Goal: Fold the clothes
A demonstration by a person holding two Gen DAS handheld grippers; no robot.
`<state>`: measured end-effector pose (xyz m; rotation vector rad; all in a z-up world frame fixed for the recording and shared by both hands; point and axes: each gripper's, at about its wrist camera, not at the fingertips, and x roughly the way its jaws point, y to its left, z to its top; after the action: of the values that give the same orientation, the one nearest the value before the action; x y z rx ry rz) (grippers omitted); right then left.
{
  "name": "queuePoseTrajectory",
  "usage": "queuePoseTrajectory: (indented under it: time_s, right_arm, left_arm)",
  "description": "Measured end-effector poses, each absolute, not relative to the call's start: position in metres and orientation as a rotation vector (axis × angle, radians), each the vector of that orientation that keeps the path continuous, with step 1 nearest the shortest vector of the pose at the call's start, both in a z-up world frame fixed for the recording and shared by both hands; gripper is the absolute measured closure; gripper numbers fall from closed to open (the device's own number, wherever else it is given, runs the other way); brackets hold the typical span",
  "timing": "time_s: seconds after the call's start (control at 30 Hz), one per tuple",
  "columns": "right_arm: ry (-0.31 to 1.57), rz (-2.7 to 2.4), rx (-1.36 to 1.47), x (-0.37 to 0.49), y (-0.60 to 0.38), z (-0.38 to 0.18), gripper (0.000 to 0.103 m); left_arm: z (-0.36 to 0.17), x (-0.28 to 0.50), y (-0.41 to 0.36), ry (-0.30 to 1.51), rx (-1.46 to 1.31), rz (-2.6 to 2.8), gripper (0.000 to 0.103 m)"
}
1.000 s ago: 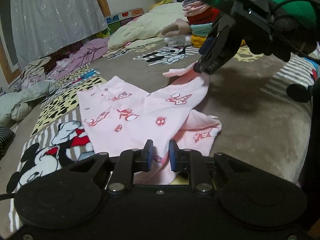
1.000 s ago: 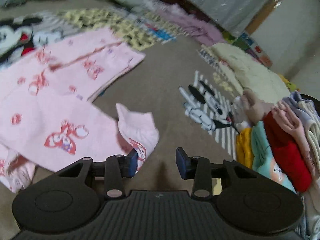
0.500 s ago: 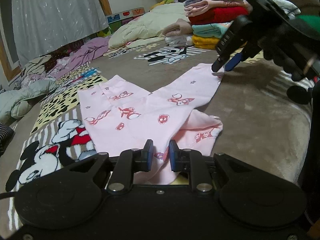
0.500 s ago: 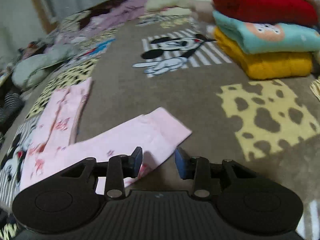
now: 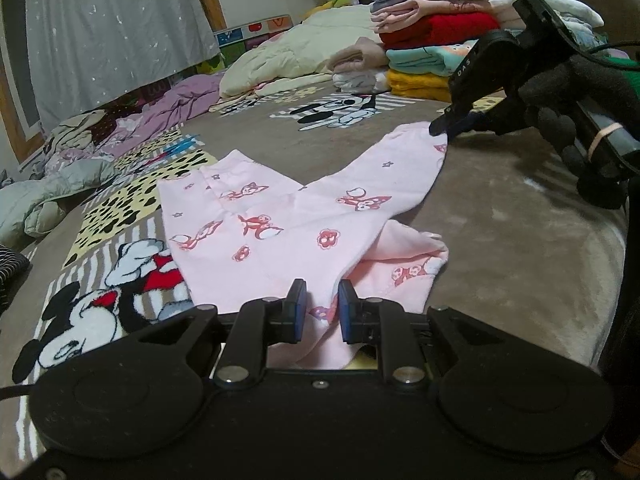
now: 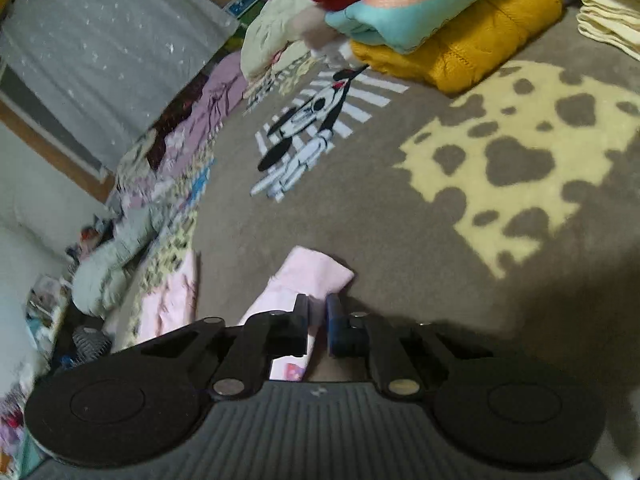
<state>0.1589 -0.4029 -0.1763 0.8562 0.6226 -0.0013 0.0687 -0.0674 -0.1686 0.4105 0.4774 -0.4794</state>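
Pink pants with red animal prints lie spread on the brown cartoon blanket. At the pants' near end, my left gripper has pink fabric pinched between its fingers. One leg stretches away to the right. My right gripper, held by a black-gloved hand, sits at that leg's cuff. In the right wrist view my right gripper has narrowed onto the edge of the pink cuff, low against the blanket.
A tall stack of folded clothes stands at the far right, close beyond the cuff. A cream duvet, purple clothing and a grey garment line the far and left sides.
My right gripper was open beside the pant leg; it dropped to the cuff and shut on it. The leg now lies straighter toward the far right. My left gripper has stayed put.
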Motion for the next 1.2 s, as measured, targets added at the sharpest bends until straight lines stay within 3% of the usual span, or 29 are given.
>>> queuePoseTrajectory:
  time_s: [0.63, 0.87, 1.0, 1.2]
  right_arm:
    - [0.579, 0.141, 0.785, 0.256, -0.301, -0.057, 0.095]
    - [0.613, 0.163, 0.698, 0.297, -0.247, -0.043, 0.095]
    - [0.663, 0.150, 0.650, 0.322, -0.225, -0.048, 0.095]
    - [0.741, 0.131, 0.561, 0.347, -0.196, -0.066, 0.095]
  left_arm:
    - [-0.158, 0.073, -0.047, 0.482, 0.322, -0.456, 0.087]
    - [-0.155, 0.085, -0.023, 0.554, 0.146, -0.472, 0.087]
    - [-0.155, 0.095, -0.003, 0.611, -0.032, -0.499, 0.098]
    - [-0.158, 0.103, 0.015, 0.674, -0.191, -0.524, 0.101]
